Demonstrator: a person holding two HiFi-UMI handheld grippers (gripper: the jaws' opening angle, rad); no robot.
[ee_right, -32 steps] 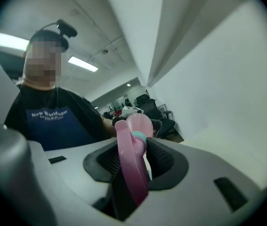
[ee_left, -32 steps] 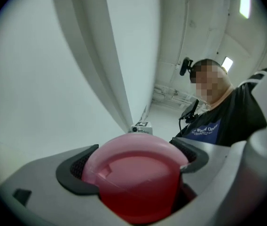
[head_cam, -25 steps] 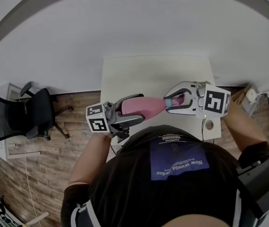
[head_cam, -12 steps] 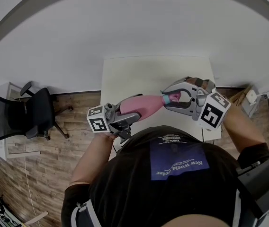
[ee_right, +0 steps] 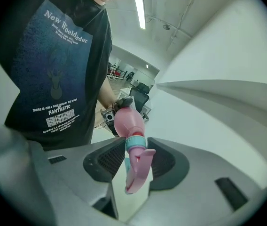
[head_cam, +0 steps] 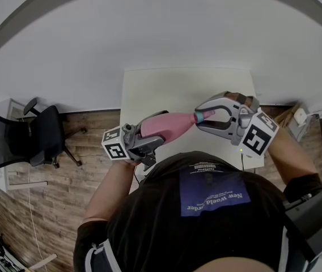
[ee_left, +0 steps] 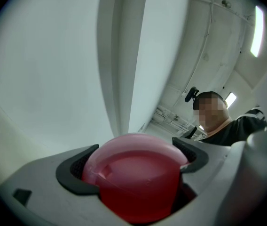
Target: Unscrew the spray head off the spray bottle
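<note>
Shows pink spray bottle (head_cam: pixel 169 123) lying almost level in mid-air, base clamped in left hand-held gripper (head_cam: pixel 159 131); pink spray head (head_cam: pixel 206 115) with teal collar attached, pinched by right hand-held gripper (head_cam: pixel 200 118).

The spray bottle (head_cam: pixel 169 123) is smooth, glossy pink plastic, faintly see-through at its rounded base. Its spray head (ee_right: pixel 138 171) is the same pink plastic, duller, with a teal plastic collar (ee_right: pixel 134 142). The left gripper (ee_left: pixel 133 161) and right gripper (ee_right: pixel 136 160) are matt grey plastic with black, finely ribbed pads (ee_right: pixel 106 160) that look rubbery. The worktop (head_cam: pixel 178 89) is smooth matt white, the floor (head_cam: pixel 64 180) brown wood plank, the shirt (head_cam: pixel 149 225) black cloth.
</note>
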